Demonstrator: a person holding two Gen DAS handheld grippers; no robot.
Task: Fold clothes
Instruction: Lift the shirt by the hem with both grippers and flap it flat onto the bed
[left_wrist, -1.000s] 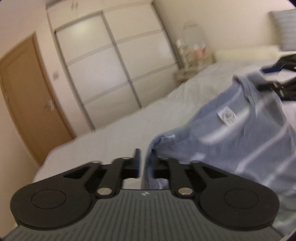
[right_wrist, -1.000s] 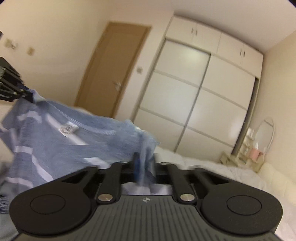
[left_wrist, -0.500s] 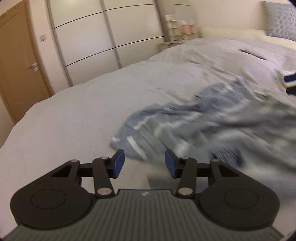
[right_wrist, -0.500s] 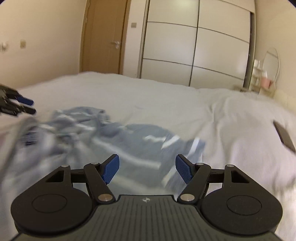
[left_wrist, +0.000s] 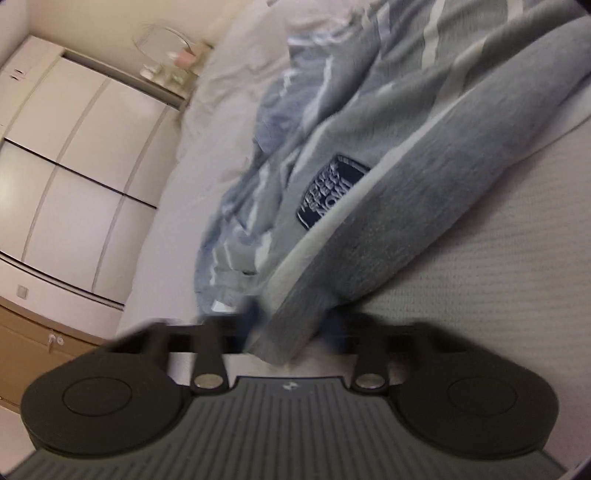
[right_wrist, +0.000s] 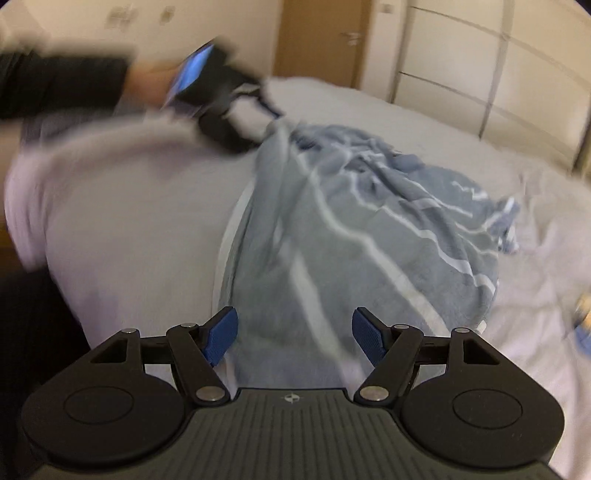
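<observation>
Shirt (right_wrist: 354, 236) lies rumpled on the bed (right_wrist: 129, 221), striped, not flat; dark patch faces up in left view.

Left gripper (left_wrist: 291, 328): blurred; fingers straddle a bunched hem edge, and in right view cloth trails from it, so likely gripped. Closure itself unclear.

Right gripper (right_wrist: 293, 336): fingers wide apart, nothing held, poised over the near hem.

Step, by judgement: spreading the shirt before a fold. Next move calls for a hold on the near hem, then pulling it taut.

Bare bed on both sides; near bed edge close below.
</observation>
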